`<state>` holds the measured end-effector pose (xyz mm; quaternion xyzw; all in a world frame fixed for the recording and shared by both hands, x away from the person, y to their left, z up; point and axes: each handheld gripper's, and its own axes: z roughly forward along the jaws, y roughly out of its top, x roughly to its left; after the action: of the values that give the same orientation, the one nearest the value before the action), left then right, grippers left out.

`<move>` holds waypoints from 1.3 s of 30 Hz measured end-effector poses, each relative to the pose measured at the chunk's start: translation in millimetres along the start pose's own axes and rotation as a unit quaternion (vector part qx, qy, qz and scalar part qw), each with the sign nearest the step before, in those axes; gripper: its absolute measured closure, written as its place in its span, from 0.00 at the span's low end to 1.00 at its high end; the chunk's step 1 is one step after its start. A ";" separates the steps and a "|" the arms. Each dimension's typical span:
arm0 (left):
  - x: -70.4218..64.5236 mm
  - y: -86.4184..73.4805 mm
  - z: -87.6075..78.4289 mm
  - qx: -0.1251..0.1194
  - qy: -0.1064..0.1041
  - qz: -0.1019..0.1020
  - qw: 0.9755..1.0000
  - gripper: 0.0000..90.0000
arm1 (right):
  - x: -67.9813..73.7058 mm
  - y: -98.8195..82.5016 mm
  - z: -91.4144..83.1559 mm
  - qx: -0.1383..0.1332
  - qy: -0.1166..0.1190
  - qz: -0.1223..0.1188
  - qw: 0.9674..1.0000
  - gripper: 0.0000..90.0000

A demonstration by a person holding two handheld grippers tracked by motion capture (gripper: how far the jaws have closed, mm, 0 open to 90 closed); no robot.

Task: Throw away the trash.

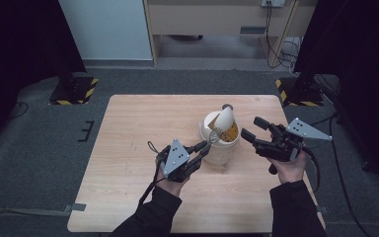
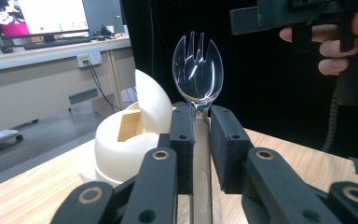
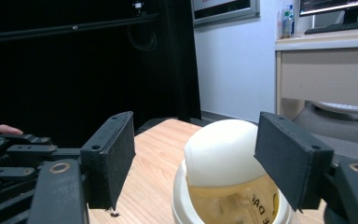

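Nearest the viewer, two dark-sleeved forearms enter over the pale wooden tabletop, each hand carrying a black claw. Left claw: jaws closed tight on the handle of a clear plastic spork, whose tined bowl stands upright above the pads in the left gripper view and, seen from above, reaches to the rim of the cup. Right claw: jaws parted and holding nothing, raised just to the right of the cup; in the right gripper view the two pads stand either side of the cup without touching it. Between and just beyond the claws stands a cream-coloured cup, its domed lid tipped up at the far side, the yellowish inside showing. Farther off lie grey floor and a wooden desk.
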<state>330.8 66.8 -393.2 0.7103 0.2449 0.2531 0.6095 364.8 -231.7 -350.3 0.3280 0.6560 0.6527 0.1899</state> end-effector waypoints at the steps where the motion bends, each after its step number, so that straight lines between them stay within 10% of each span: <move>1: -1.2 -0.2 2.3 0.001 -0.001 0.000 1.000 0.87 | 0.6 -0.6 0.6 0.001 0.001 0.001 1.000 0.33; 39: -29.9 1.4 30.9 -0.006 -0.026 0.001 1.000 0.88 | 6.3 -14.5 10.4 0.057 0.069 0.056 0.994 0.93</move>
<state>328.7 24.0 -397.6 0.7128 0.2270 0.2367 0.6200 364.8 -218.8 -364.2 0.3286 0.6842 0.6451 0.0881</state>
